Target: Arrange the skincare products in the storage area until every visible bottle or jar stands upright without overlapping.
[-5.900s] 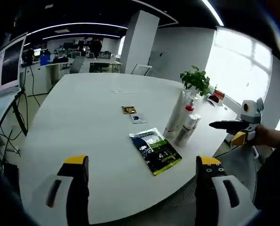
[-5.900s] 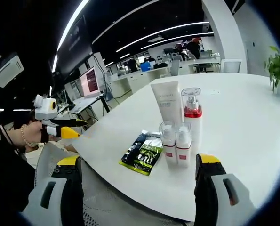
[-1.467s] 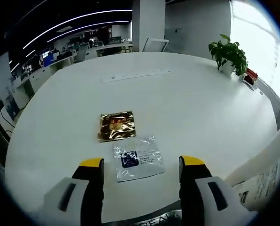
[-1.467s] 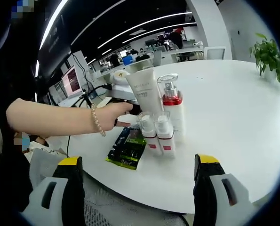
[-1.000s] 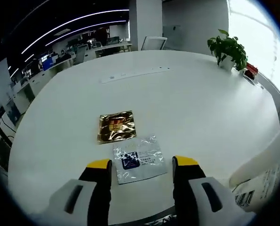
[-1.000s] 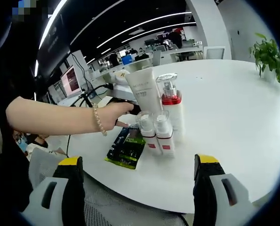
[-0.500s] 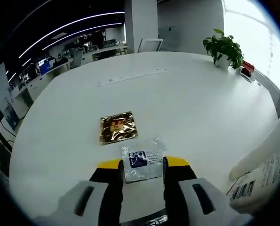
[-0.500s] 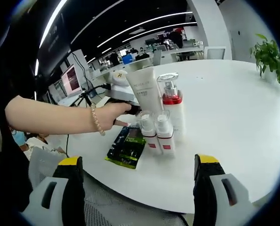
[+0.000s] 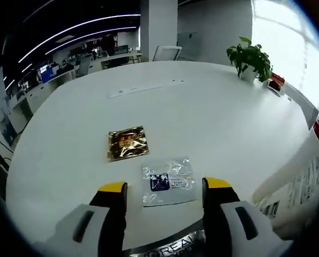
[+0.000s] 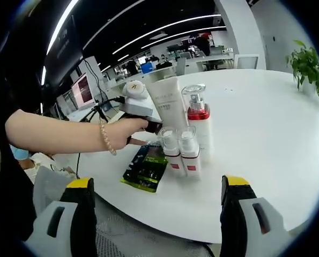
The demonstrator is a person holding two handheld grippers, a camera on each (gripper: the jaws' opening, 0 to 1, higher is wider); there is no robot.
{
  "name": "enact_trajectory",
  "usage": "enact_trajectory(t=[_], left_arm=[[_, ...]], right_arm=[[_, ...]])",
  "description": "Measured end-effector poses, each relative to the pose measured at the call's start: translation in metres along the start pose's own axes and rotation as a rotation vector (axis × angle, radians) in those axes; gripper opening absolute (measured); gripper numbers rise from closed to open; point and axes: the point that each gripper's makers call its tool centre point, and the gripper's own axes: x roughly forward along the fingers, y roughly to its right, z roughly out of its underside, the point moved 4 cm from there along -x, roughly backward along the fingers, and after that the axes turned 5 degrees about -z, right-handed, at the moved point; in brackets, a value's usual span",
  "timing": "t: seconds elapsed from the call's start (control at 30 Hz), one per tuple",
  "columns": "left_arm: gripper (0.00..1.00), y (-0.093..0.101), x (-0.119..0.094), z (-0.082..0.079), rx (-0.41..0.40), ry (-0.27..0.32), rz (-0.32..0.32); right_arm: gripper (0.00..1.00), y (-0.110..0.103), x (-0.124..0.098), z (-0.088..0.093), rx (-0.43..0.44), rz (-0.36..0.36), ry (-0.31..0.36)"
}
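Note:
In the right gripper view a white tube (image 10: 167, 104), a pump bottle with a red collar (image 10: 198, 126) and two small clear bottles (image 10: 170, 150) (image 10: 188, 152) stand upright together on the white table (image 10: 266, 139). A green and black packet (image 10: 147, 167) lies flat beside them. My right gripper (image 10: 159, 183) hangs open before the table edge, holding nothing. In the left gripper view my left gripper (image 9: 165, 186) is open, its jaws on either side of a clear sachet (image 9: 169, 181). A gold sachet (image 9: 127, 143) lies just beyond. The white tube (image 9: 304, 182) leans in at the right.
A person's arm (image 10: 62, 131) reaches across to the bottles, carrying the left gripper (image 10: 139, 111), whose jaws are hidden behind the tube. A potted plant (image 9: 249, 56) stands at the table's far edge. A silver lettered edge (image 9: 170, 247) shows below the left jaws.
The left jaws narrowed over the clear sachet half a second ago and now stand wider apart again. The bottles and the right gripper have not moved.

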Motion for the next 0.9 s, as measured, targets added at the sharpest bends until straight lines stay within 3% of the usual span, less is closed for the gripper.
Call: enact_trajectory(t=[0.17, 0.53, 0.63, 0.7, 0.9], left_arm=[[0.60, 0.006, 0.000, -0.003, 0.015, -0.023, -0.012], [0.59, 0.001, 0.019, -0.003, 0.029, -0.073, -0.029], [0.51, 0.000, 0.017, -0.005, 0.033, -0.068, -0.034], [0.39, 0.001, 0.014, -0.006, 0.046, -0.063, -0.032], [0.38, 0.001, 0.010, -0.004, 0.044, -0.058, -0.030]], right_arm=[[0.97, 0.001, 0.000, 0.000, 0.006, 0.004, 0.007], [0.97, 0.003, 0.000, -0.001, 0.012, 0.013, 0.009], [0.97, 0.002, 0.000, -0.001, 0.012, 0.014, 0.009], [0.97, 0.002, 0.000, 0.000, 0.013, 0.014, 0.008], [0.97, 0.002, 0.000, 0.000, 0.012, 0.014, 0.007]])
